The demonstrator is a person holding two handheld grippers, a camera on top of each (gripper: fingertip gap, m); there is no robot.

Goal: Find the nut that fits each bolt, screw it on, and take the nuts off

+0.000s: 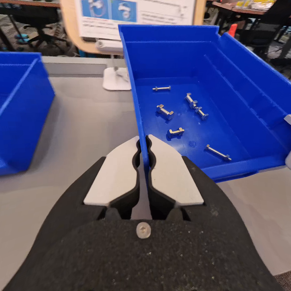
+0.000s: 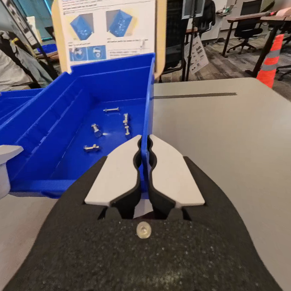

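A blue bin [image 1: 173, 63] holds several silver bolts with nuts on them, among them a short thick one [image 1: 165, 112], a thin one [image 1: 161, 88] and a long one [image 1: 218, 152]. My left gripper [image 1: 143, 137] is shut on the bin's left wall. My right gripper [image 2: 144, 136] is shut on the same bin's [image 2: 110, 81] right wall. The bolts also show in the right wrist view [image 2: 96, 129]. A fingertip of the other gripper shows at the edge of each view [image 1: 288, 119] [image 2: 11, 151].
A second blue bin [image 1: 23, 102] stands to the left on the grey table [image 2: 220, 141]. A white stand base [image 1: 115, 80] and an instruction board [image 2: 107, 28] are behind the bins. A black strip [image 2: 195, 95] lies on the table; an orange cone [image 2: 272, 58] stands beyond it. Some 20 cm of space lies between my two pairs of fingers.
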